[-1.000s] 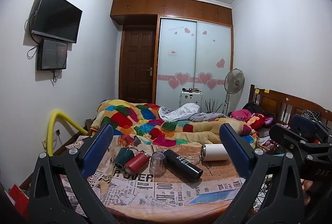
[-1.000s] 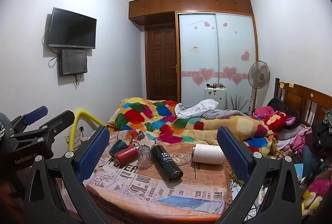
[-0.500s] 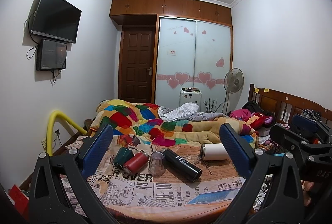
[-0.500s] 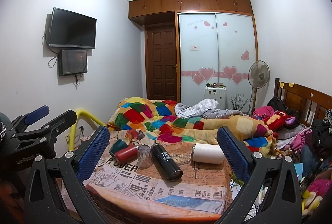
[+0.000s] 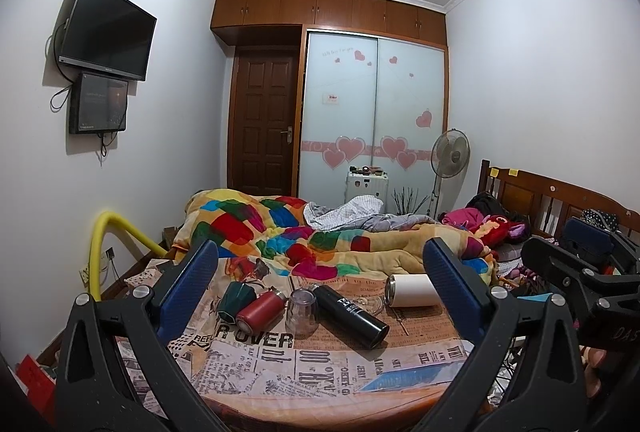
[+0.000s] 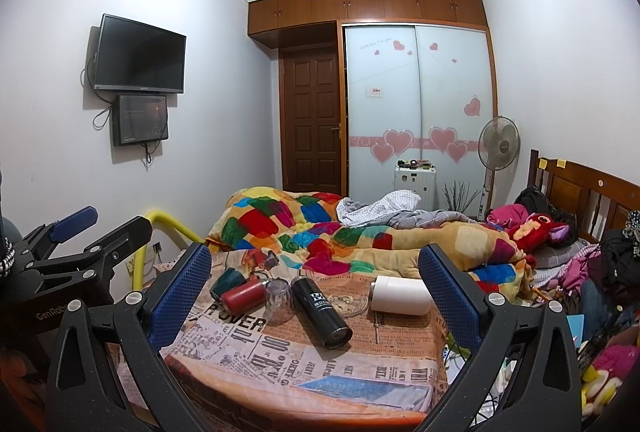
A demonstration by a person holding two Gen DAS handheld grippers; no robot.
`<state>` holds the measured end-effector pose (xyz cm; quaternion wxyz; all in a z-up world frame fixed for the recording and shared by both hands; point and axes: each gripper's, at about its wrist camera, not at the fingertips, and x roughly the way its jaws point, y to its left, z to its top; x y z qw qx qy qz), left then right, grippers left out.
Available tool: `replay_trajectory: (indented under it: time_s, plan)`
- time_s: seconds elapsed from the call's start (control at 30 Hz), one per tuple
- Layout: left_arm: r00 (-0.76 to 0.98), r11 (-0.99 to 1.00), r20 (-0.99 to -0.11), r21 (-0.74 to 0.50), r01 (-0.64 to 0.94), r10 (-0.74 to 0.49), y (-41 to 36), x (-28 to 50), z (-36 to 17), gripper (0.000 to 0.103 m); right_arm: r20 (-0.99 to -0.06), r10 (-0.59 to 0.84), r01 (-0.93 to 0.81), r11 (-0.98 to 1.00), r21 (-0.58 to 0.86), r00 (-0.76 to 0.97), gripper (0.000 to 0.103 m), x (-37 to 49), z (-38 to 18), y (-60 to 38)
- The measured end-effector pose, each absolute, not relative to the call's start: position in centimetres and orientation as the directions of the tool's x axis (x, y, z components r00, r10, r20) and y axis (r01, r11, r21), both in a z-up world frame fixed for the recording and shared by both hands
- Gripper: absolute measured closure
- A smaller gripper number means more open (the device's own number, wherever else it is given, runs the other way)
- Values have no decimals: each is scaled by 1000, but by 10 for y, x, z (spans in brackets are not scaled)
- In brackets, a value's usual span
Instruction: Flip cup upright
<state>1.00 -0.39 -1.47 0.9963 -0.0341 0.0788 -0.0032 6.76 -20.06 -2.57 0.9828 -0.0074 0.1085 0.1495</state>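
Well, left gripper (image 5: 320, 296) and right gripper (image 6: 314, 292) both gape wide, holding nothing; clear cup (image 5: 302, 317) sits inverted mid-table (image 5: 280, 388), near edge bare of objects.

The clear glass cup (image 5: 302, 316) stands mouth-down, hemmed in: a red bottle (image 5: 260, 310) touches it at 9 o'clock, a black bottle (image 5: 350, 314) lies against it at 3 o'clock. The near tablecloth (image 5: 280, 364) at 6 o'clock lies bare, open from above too.
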Motion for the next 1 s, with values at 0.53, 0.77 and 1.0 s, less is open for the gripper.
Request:
replay_trajectory:
  time_s: [0.53,0.77,1.0]
  plan:
    - [987,998,-157,-69,0,-10,-6,10,-15,0,-217,292,-296,955,17,931,0,68,-26,-200]
    - [987,998,-158,-69,1,-12,-6,10,-15,0,-218,291,-295,955,16,931,0,71,-22,-198]
    - [986,997,-165,-75,-2,-10,-6,14,-18,0,-235,291,-295,955,18,927,0,72,-33,-202]
